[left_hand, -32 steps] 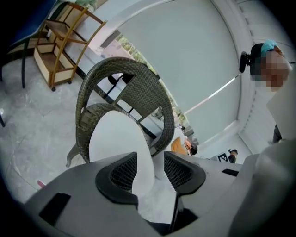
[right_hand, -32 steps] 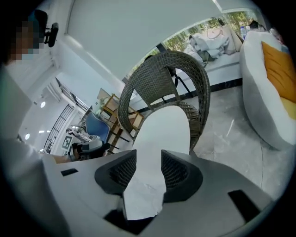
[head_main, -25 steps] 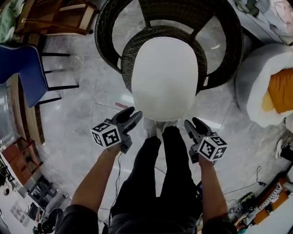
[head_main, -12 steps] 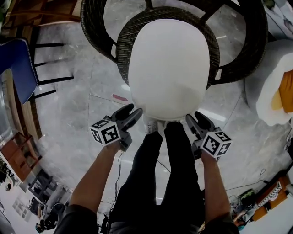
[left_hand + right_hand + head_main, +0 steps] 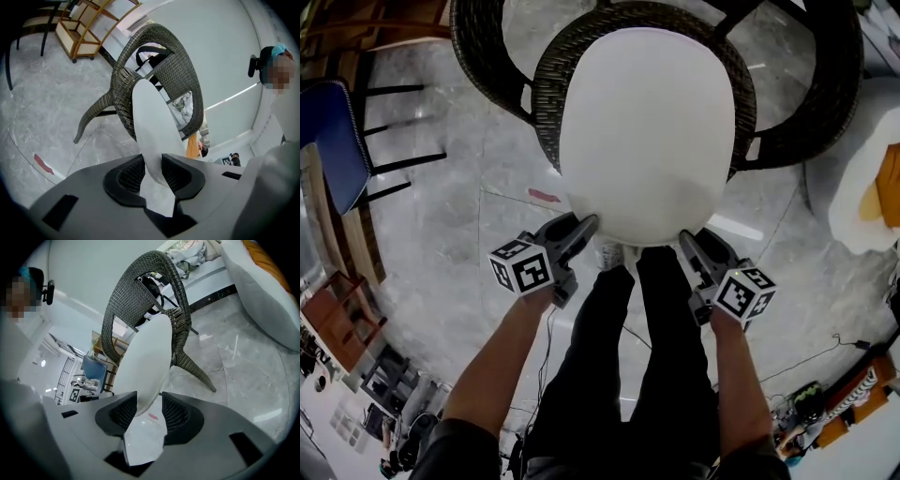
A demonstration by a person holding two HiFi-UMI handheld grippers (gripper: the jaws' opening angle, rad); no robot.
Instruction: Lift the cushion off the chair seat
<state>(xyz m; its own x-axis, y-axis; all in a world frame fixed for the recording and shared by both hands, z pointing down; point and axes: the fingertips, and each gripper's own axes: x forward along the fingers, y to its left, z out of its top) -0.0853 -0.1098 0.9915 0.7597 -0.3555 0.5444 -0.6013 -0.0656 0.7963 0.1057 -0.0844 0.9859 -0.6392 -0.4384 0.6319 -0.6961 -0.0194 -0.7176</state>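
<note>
The cushion lies flat on the seat of the wicker chair, extending forward from both grippers. Its near edge reaches back between their jaws.

Left gripper: the jaws are closing, and the cushion edge fills the gap between them with both pads pressing on it.

Right gripper: the jaws are closing but stand wide. The cushion edge sits between them, against the left-hand pad and clear of the right-hand pad. No grip is made.

Hazards:
- Lifting before the right jaws seat would probably load the left grip alone. The cushion would hang from one corner and could pull free.
- Both holds take only the rim. Soft padding may compress and slide out of the pads.
- The far end lies ahead near the chair back; a steep lift could drag it against the wicker.
</note>
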